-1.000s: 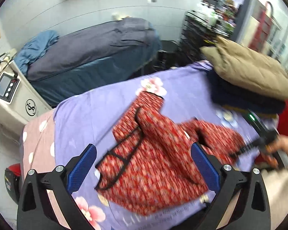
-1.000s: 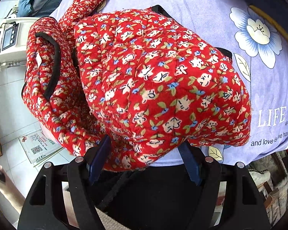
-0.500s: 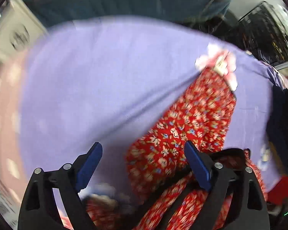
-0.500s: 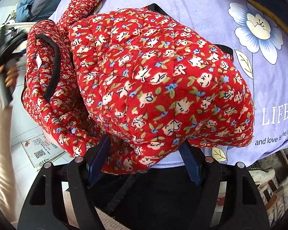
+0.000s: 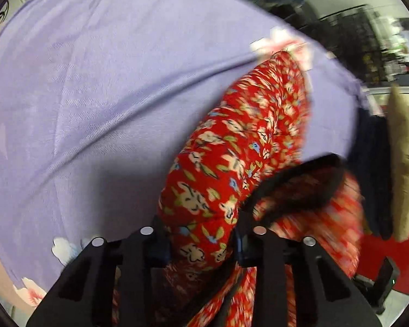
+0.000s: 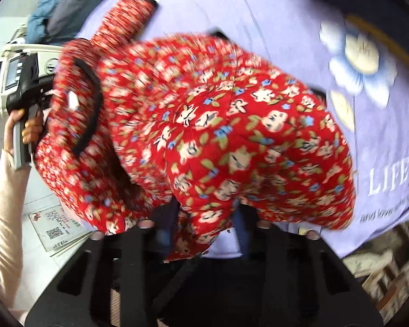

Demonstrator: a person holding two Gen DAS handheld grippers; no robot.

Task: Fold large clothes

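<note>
Since a second ago both jaws have narrowed: left gripper point(image 5: 201, 241) clamps the red floral jacket point(image 5: 240, 158) sleeve, right gripper point(image 6: 204, 226) its near hem, ready to fold

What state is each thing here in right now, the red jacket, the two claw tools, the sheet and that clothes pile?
Jacket: bunched, partly folded, on the sheet, pinched by both grippers.
Left gripper: fingers shut on the jacket beside its black trim.
Right gripper: fingers shut on the jacket's near edge.
Sheet: spread flat, slightly creased.
Sleeve: stretched out away from the body.
Clothes pile: stacked at the sheet's far edge.
</note>
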